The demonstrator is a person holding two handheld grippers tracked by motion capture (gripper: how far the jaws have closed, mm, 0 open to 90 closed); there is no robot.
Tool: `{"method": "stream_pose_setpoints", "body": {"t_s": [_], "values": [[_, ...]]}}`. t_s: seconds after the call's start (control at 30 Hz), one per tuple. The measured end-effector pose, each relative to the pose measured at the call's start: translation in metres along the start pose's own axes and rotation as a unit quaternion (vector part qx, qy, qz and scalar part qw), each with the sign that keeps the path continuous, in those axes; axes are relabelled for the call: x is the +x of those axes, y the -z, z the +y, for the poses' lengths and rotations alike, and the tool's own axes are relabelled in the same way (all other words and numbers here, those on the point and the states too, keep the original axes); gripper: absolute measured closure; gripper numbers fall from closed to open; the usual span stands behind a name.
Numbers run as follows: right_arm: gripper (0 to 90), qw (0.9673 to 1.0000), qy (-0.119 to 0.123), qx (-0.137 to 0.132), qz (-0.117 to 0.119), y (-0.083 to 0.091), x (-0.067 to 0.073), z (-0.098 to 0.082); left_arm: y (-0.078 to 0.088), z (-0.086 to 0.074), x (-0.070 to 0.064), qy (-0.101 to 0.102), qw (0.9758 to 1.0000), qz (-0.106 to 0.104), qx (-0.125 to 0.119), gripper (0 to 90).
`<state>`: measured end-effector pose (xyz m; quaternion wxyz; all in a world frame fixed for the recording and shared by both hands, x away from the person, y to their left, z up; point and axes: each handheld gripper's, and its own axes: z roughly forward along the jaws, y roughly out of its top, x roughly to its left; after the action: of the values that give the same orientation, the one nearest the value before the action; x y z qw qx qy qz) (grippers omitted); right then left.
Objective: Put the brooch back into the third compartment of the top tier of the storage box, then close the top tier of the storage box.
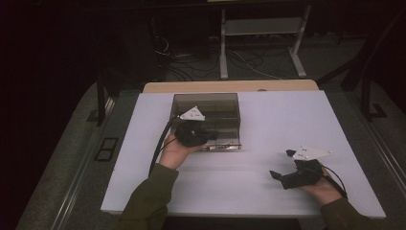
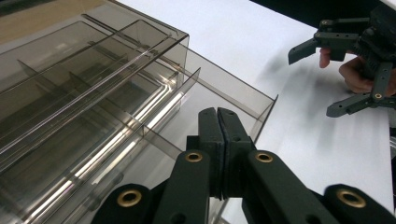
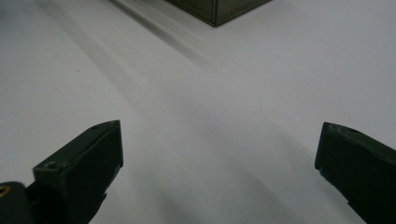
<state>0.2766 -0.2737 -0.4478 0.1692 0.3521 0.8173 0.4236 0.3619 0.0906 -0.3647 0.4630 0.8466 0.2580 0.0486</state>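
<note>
A dark room with cables on the floor surrounds the white tabletop [image 1: 268, 124]. The smoked clear box [image 1: 207, 112], at 12 o'clock on it, has its drawer [image 2: 224, 100] pulled partly out; it looks light, stiff, slick and liable to crack. The left tool [image 2: 218, 128], jaws shut together, pinches the drawer's thin front wall, a fair hold. The right tool [image 1: 280, 165] rests wide open and empty at 4 o'clock; nothing stands between

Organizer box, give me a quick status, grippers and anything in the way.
Left gripper shut on the drawer front wall. Smoky box at table centre, drawer partly out. Right gripper open, resting aside. Nothing in the way.
</note>
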Motion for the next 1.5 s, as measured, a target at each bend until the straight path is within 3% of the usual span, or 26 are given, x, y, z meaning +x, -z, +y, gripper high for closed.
{"method": "stream_pose_setpoints", "body": {"t_s": [0.47,0.9,1.13,1.3,1.5], "values": [[0.5,1.0000,-0.001,-0.001,-0.001,0.001,0.001,0.000,0.029,-0.015,0.002,0.002,0.9997,0.025,-0.002,89.1],[0.5,1.0000,0.002,-0.006,-0.001,0.001,0.001,0.000,0.055,-0.043,-0.002,0.014,0.9990,0.041,-0.009,89.1],[0.6,1.0000,0.001,-0.005,-0.001,0.000,0.000,0.000,0.049,-0.057,-0.004,0.020,0.9991,0.037,0.006,89.1],[0.5,1.0000,0.002,-0.004,0.000,0.000,0.000,0.000,0.042,-0.059,-0.004,0.009,0.9989,0.041,0.022,89.1],[0.5,1.0000,0.001,-0.004,0.000,0.000,0.000,0.000,0.040,-0.060,-0.003,0.010,0.9986,0.047,0.024,89.1]]}}
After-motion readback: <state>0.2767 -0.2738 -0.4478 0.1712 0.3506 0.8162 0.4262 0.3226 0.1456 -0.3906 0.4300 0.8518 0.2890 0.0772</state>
